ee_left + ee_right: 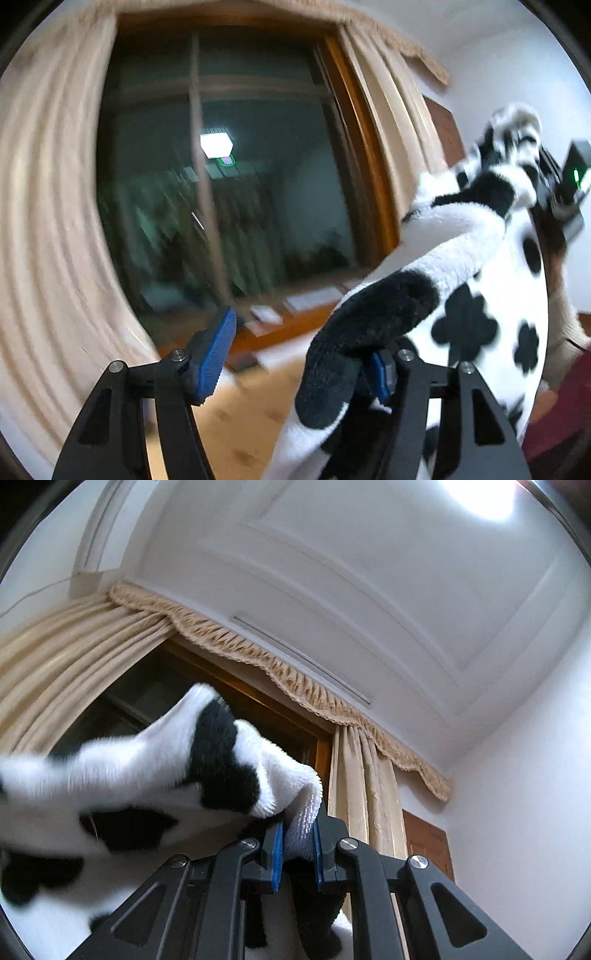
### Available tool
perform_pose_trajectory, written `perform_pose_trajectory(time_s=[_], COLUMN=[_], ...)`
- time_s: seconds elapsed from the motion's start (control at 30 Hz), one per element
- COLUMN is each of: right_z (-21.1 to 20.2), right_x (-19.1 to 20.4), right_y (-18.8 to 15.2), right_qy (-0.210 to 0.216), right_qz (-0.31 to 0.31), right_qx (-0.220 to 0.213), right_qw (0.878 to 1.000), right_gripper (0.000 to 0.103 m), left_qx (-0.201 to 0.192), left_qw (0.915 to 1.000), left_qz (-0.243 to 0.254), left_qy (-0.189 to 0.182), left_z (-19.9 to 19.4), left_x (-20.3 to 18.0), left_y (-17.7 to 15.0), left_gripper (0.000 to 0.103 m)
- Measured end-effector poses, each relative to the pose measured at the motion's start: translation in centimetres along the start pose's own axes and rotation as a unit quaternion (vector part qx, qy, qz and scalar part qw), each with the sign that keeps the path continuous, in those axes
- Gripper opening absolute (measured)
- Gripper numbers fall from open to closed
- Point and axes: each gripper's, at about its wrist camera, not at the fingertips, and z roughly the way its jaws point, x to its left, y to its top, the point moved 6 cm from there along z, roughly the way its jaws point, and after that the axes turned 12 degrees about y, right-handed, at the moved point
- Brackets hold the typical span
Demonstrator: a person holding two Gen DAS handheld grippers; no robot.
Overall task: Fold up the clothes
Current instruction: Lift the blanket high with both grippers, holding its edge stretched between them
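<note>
A fluffy white fleece garment with black cow patches [476, 266] hangs in the air on the right of the left wrist view. My left gripper [295, 365] is open, its blue pads [214, 354] far apart. A black-patched fold of the fleece drapes over the right-hand finger and hides most of its pad. At the upper right, the other gripper [557, 184] holds the garment's top edge. In the right wrist view my right gripper [297, 849] points up toward the ceiling and is shut on a white fold of the garment [221, 760], which trails off to the left.
Beige curtains [48, 221] frame a dark window [221, 184] in a wooden frame. Below lies a light wooden floor [243, 424] with a low wooden ledge [288, 325] holding white items. A white ceiling [369, 572] and a brown door [428, 842] show in the right wrist view.
</note>
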Motion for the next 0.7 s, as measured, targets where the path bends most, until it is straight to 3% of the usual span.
perform_pose_trajectory(time_s=[0.1,0.27,0.4,0.47,0.53,0.6,0.63,0.7], right_z=[-0.1,-0.1,0.1,0.3,0.4,0.5,0.6,0.7], right_x=[1.4,3.3,3.8,4.1,4.3,4.5,4.7,4.9], right_y=[-0.2,-0.4,-0.3,-0.3,-0.2,-0.2,-0.2,-0.1], right_qy=[0.003,0.009,0.015,0.018,0.021,0.024,0.025,0.028], right_qz=[-0.023,-0.053,-0.054,-0.054,-0.054,-0.055,-0.055,-0.055], right_qx=[0.004,0.010,0.009,0.009,0.009,0.008,0.008,0.008], right_qw=[1.000,0.998,0.998,0.998,0.998,0.998,0.998,0.998], right_gripper=[0.014,0.014,0.014,0.014,0.014,0.014,0.014,0.014], left_qx=[0.065,0.117,0.115,0.107,0.103,0.098,0.103,0.128], left_qw=[0.9941,0.9818,0.9760,0.9708,0.9618,0.9597,0.9584,0.9513], left_qz=[-0.036,-0.048,-0.053,-0.063,-0.075,-0.084,-0.094,-0.128], left_qy=[-0.079,-0.141,-0.177,-0.205,-0.243,-0.249,-0.249,-0.249], left_z=[3.4,5.7,5.9,5.9,5.9,6.1,6.3,7.6], left_x=[-2.0,-5.3,-6.8,-6.9,-7.1,-7.0,-7.2,-7.2], left_y=[-5.5,-10.7,-11.4,-10.9,-10.3,-10.1,-10.2,-10.7], left_gripper=[0.068,0.068,0.074,0.082,0.082,0.082,0.080,0.028])
